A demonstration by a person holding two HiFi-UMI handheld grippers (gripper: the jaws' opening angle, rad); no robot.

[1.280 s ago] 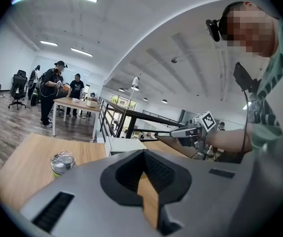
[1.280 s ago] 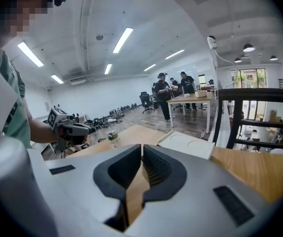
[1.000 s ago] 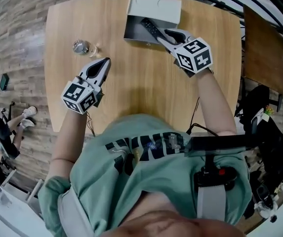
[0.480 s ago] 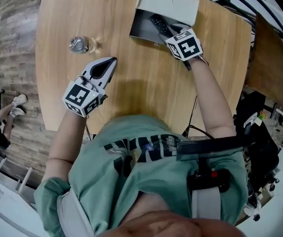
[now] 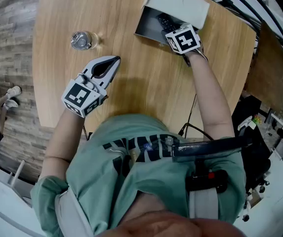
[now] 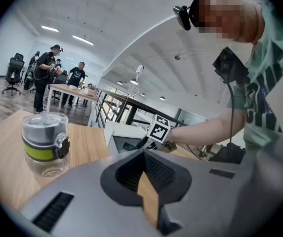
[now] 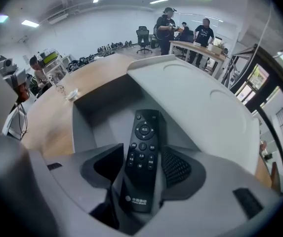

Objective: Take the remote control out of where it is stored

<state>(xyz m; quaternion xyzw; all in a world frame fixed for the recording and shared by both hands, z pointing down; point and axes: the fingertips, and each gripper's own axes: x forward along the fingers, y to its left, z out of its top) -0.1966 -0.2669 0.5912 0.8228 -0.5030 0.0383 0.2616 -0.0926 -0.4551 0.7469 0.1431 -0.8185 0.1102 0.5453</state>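
Black plastic fills the gap between the jaws of the right gripper: a slim black remote control, buttons up, is flanked along both long sides by the ribbed pads, which are drawn in to its width and appear to be pressed against it. Its near end is sunk deep in the gripper's throat, while its far end is seen over the hollow of the open grey box, whose pale hinged lid is tilted back on the right. The box is set near the far edge of the light wooden table. The left gripper is held over bare wood well apart from the box. Its jaws are brought together to a point with only a sliver of table showing through, and nothing is held between them. A clear drinking bottle with a lime-green band is stood on the table beyond it, untouched. The step in hand is judged to be the grasp itself — the remote seems to be secured but not yet carried clear of its storage. A lift up and back toward the body would be called for next, with the grip kept firm so the smooth casing is not let slip, and with the far end raised over the front wall of the box.
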